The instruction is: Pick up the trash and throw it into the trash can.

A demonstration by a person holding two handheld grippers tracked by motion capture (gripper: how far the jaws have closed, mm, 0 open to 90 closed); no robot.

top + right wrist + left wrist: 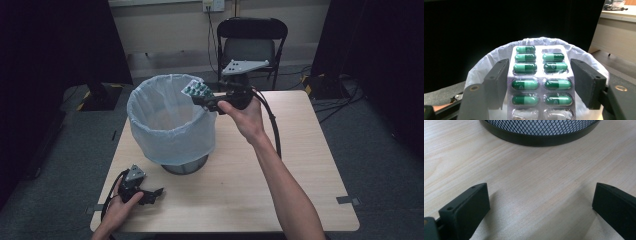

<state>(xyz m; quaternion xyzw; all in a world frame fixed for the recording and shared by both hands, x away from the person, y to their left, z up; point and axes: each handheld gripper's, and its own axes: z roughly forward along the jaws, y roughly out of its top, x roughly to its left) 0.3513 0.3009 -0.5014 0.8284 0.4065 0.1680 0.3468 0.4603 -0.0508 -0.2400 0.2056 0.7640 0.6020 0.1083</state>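
Note:
A silver blister pack of green capsules (195, 90) (540, 75) hangs in the air over the near right rim of a mesh waste bin lined with a white bag (150, 95). My right gripper (201, 98) (539, 68) is shut on the pack, one jaw against each long edge. The bag's open mouth (486, 60) lies just beyond the pack. My left gripper (156, 193) (540, 202) rests on the table at the front left, open and holding nothing. The bin's black base (539, 138) is a short way ahead of it.
The bin stands on the left half of a light wooden table (290, 165). A black folding chair (250, 47) stands behind the table's far edge. Cables (330, 100) run on the floor at the back right.

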